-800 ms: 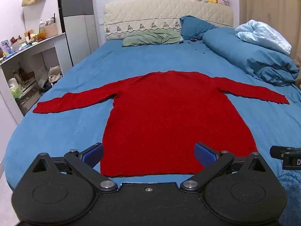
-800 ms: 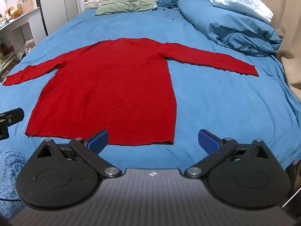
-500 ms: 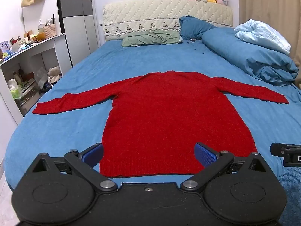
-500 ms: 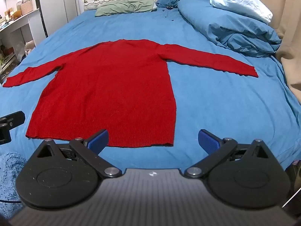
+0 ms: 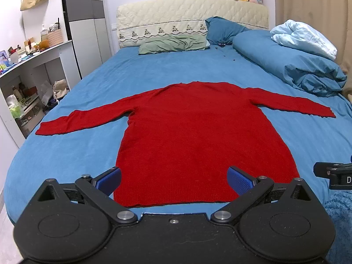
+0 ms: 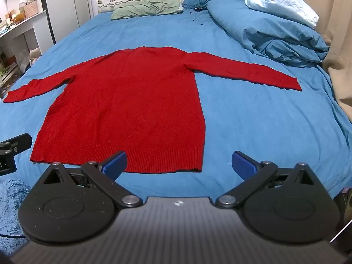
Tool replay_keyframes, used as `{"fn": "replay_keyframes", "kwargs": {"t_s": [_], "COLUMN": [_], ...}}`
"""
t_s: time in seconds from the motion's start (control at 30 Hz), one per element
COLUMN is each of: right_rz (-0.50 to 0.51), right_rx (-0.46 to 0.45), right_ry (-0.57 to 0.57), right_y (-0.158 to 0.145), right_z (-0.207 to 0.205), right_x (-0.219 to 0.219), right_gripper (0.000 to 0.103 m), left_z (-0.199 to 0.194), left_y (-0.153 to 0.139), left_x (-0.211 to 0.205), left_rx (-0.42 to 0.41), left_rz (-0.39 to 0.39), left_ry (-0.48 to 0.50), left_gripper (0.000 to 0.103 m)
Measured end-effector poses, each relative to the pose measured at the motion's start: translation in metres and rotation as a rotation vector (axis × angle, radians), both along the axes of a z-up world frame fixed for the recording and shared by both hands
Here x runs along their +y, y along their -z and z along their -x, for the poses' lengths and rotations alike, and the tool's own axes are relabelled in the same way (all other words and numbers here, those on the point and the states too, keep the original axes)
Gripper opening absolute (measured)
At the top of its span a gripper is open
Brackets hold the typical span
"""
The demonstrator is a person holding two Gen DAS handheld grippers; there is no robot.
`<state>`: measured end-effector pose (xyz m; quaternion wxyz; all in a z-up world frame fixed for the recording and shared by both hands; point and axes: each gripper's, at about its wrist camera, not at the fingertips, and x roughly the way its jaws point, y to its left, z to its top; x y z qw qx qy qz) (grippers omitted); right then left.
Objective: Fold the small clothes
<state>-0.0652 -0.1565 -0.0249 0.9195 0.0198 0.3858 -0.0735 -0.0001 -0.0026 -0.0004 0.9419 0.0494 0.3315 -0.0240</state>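
Note:
A red long-sleeved sweater (image 5: 198, 140) lies flat on the blue bed (image 5: 88, 101), sleeves spread out to both sides, hem nearest me. It also shows in the right wrist view (image 6: 127, 101). My left gripper (image 5: 173, 181) is open and empty, hovering just short of the hem near its middle. My right gripper (image 6: 179, 164) is open and empty, above the hem's right corner. The tip of the right gripper shows in the left wrist view (image 5: 332, 173), and the left gripper's tip in the right wrist view (image 6: 13, 148).
A bunched blue duvet (image 5: 297, 66) with a pale blue blanket (image 5: 305, 37) lies along the bed's right side. Green (image 5: 173, 44) and blue (image 5: 222, 29) pillows lie at the headboard. A white shelf desk (image 5: 33, 70) stands left of the bed. A beige curtain (image 6: 338, 33) hangs on the right.
Both grippers have shifted only slightly; the sweater sits a touch differently in each view. Nothing was taken hold of.

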Motion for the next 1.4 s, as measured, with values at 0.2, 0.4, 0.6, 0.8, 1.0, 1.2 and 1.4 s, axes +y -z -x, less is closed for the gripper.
{"fn": "replay_keyframes", "kwargs": {"t_s": [0.2, 0.4, 0.6, 0.8, 1.0, 1.2, 1.4], "right_rz": [-0.001, -0.004, -0.006, -0.006, -0.007, -0.009, -0.012], "right_rx": [0.001, 0.001, 0.0, -0.002, -0.002, -0.001, 0.0], "right_ry": [-0.001, -0.002, -0.002, -0.001, -0.001, 0.0, -0.001], "right_y": [0.0006, -0.001, -0.0003, 0.0035, 0.0031, 0.0032, 0.0032], "right_z": [-0.0015, -0.0022, -0.0028, 0.0003, 0.0002, 0.0001, 0.0001], "right_x": [0.0003, 0.0, -0.0009, 0.0034, 0.0033, 0.0032, 0.0027], "right_gripper": [0.103, 0.103, 0.103, 0.103, 0.103, 0.103, 0.103], "left_z": [-0.0011, -0.0017, -0.0009, -0.0008, -0.0008, 0.0, 0.0002], "left_y": [0.0, -0.0004, -0.0004, -0.0004, -0.0003, -0.0005, -0.0018], "left_x": [-0.0019, -0.0039, -0.0039, -0.0039, -0.0038, -0.0033, -0.0022], "left_rx": [0.002, 0.002, -0.002, -0.003, -0.003, -0.006, -0.012], "left_rz": [-0.006, -0.009, -0.007, -0.007, -0.007, -0.005, 0.003], "left_ry": [0.003, 0.006, 0.006, 0.006, 0.007, 0.005, -0.006], "left_gripper": [0.103, 0.103, 0.103, 0.103, 0.103, 0.103, 0.103]}}
